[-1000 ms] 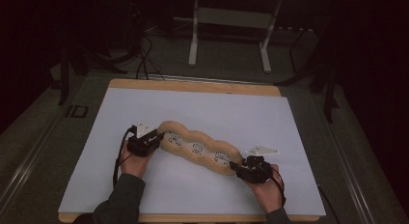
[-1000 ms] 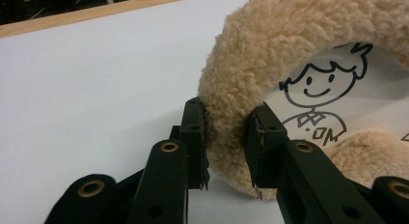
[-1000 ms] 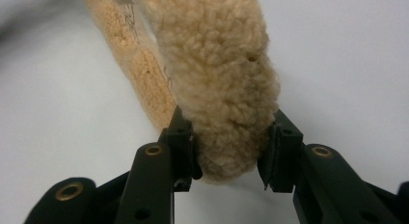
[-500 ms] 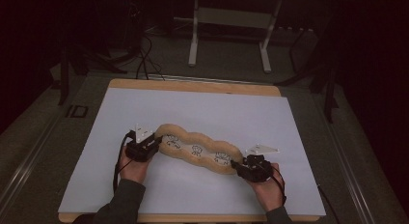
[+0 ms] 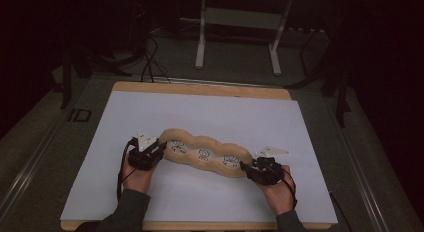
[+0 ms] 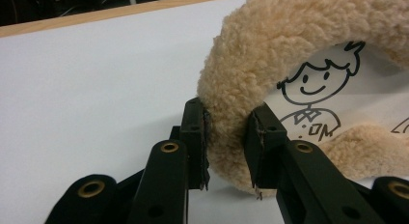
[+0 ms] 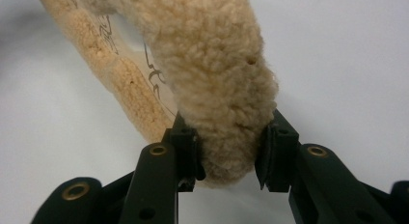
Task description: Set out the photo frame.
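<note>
A long tan fleecy plush strip (image 5: 204, 154) with three white windows of cartoon drawings lies slantwise on the white sheet (image 5: 210, 112). My left gripper (image 5: 161, 148) is shut on its left end. In the left gripper view the jaws (image 6: 227, 137) pinch the fleece rim (image 6: 289, 35) beside a drawn smiling figure (image 6: 313, 93). My right gripper (image 5: 246, 168) is shut on the right end. In the right gripper view the pads (image 7: 230, 154) squeeze the rounded fleece tip (image 7: 212, 55). A hand holds each gripper from the near edge.
The white sheet covers a wooden board (image 5: 200, 88) whose edge shows at the back. Beyond the board, on the dark floor, stand a metal frame (image 5: 237, 22) and loose cables (image 5: 150, 67). Dark rails run along both sides of the board.
My left gripper has drawn slightly toward the near edge, taking the plush strip's left end with it. The right gripper has stayed in place.
</note>
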Tool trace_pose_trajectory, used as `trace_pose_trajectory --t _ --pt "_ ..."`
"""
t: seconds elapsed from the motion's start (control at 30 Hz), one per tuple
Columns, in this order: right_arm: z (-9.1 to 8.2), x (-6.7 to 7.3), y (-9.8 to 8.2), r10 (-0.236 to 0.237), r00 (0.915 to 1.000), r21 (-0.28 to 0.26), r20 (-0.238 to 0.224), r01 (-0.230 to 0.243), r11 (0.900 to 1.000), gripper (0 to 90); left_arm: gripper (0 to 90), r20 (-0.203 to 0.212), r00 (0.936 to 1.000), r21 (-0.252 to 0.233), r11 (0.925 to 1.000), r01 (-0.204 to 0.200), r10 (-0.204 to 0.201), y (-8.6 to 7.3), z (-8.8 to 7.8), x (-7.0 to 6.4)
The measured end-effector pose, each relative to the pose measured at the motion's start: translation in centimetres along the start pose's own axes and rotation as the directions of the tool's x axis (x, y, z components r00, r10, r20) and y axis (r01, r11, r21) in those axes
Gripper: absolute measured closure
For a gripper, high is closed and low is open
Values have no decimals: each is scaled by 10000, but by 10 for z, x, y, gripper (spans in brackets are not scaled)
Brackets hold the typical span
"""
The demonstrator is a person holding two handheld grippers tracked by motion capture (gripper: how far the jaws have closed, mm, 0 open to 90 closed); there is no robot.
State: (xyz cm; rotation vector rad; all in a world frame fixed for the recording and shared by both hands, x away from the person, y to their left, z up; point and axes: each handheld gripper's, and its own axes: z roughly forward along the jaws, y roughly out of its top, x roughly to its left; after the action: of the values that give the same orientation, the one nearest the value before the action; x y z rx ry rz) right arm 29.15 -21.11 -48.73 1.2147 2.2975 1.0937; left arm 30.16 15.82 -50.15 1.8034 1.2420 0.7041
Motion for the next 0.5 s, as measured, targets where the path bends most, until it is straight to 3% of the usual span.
trace_pose_trajectory --t 0.5 --pt "3 -3 13 63 9999 -352 -107 -66 9994 641 730 -556 9979 -155 9993 330 -338 5 -6 -1"
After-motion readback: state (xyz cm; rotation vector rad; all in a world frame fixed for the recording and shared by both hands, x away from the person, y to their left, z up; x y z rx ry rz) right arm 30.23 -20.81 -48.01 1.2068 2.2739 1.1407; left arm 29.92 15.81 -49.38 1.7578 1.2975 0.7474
